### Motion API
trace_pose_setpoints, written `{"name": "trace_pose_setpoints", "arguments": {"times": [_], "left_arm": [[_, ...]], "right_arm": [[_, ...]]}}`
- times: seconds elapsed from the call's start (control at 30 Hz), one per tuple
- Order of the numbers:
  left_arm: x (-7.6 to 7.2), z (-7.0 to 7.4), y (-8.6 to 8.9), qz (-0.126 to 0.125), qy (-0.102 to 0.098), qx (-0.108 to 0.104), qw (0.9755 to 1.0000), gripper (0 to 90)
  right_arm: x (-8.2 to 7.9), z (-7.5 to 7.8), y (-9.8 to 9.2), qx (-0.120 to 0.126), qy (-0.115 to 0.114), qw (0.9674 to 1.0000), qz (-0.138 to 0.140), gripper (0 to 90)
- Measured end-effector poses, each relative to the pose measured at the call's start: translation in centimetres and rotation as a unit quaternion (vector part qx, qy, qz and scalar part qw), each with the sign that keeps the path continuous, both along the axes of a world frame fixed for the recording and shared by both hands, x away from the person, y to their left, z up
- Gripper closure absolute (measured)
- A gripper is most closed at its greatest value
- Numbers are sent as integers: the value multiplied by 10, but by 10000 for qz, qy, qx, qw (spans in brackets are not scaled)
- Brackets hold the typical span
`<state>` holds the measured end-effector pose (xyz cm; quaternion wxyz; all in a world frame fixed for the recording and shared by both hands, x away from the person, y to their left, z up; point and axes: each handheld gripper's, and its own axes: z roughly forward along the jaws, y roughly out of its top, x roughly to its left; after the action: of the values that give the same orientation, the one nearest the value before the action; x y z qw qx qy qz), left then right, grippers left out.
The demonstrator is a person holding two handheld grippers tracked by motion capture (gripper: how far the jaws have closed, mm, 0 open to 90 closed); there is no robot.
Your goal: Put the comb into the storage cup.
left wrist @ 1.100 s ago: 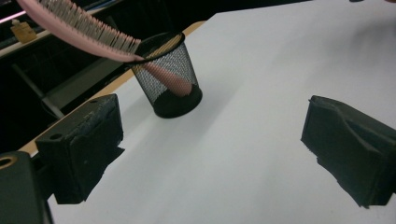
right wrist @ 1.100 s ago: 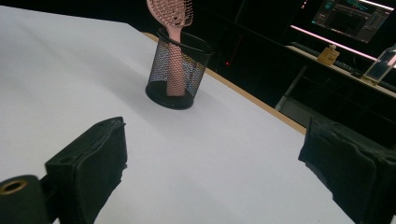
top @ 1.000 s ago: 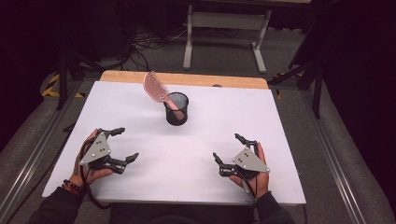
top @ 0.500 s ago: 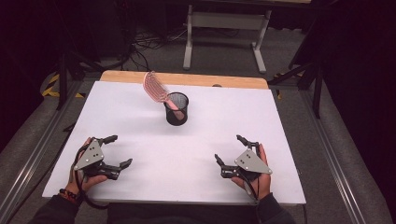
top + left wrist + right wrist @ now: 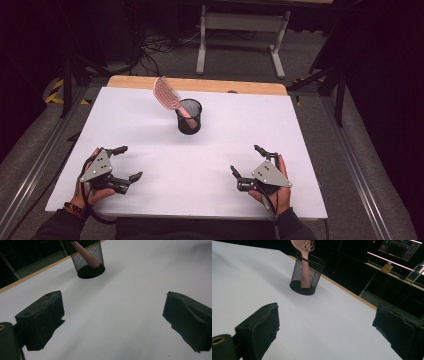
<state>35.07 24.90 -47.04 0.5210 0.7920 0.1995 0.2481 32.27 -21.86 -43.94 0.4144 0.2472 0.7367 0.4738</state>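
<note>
A black mesh cup stands upright on the white table, toward the far side and about in the middle. A pink hairbrush sits in the cup with its handle down inside and its head sticking out over the rim, leaning away to the cup's left in the high view (you can see the pink handle through the mesh in both gripper views).

The left gripper rests low over the table, well apart from the cup, on the near side and to the cup's left. Its jaws are spread wide with nothing between them.

The right gripper is also well apart from the cup, on the near side and to the cup's right. Its jaws are spread wide too, holding nothing. Each gripper is held in a hand near the table's front edge.
</note>
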Motion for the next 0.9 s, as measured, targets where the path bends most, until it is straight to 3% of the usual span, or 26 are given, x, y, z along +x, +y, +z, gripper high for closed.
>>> {"name": "trace_pose_setpoints", "arguments": {"times": [0.9], "left_arm": [[0, 0, -4, -73, 18, 23, 10000, 46]], "right_arm": [[-1, 0, -1, 14, 26, 10000, 1, 69]]}}
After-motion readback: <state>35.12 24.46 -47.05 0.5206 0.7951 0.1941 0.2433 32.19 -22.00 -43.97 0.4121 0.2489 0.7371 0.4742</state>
